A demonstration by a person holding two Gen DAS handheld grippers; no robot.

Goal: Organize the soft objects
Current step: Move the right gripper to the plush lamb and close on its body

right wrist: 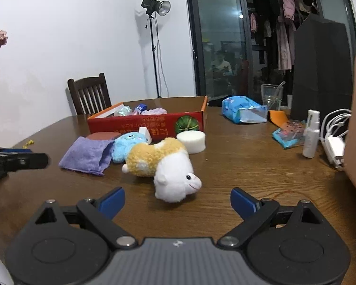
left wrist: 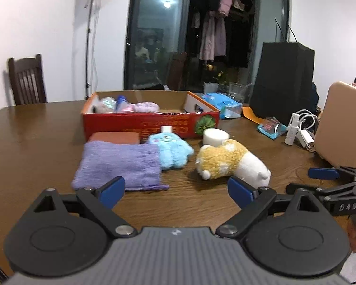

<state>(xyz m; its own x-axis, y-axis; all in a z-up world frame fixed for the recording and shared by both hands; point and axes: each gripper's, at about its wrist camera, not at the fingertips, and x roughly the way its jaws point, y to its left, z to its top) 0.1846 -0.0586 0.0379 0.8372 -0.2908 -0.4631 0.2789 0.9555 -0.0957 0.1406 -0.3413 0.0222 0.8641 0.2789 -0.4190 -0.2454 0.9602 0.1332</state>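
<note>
Plush toys number two (right wrist: pixel 163 166) (right wrist: pixel 128 145), plus one purple cloth (right wrist: pixel 86 154).

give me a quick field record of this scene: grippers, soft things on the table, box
left gripper: open, empty
right gripper: open, empty
purple cloth: flat on table
blue plush: beside the cloth
yellow-white plush: lying on its side
white foam cylinder: behind the plush
red box: open, some soft items inside
</note>
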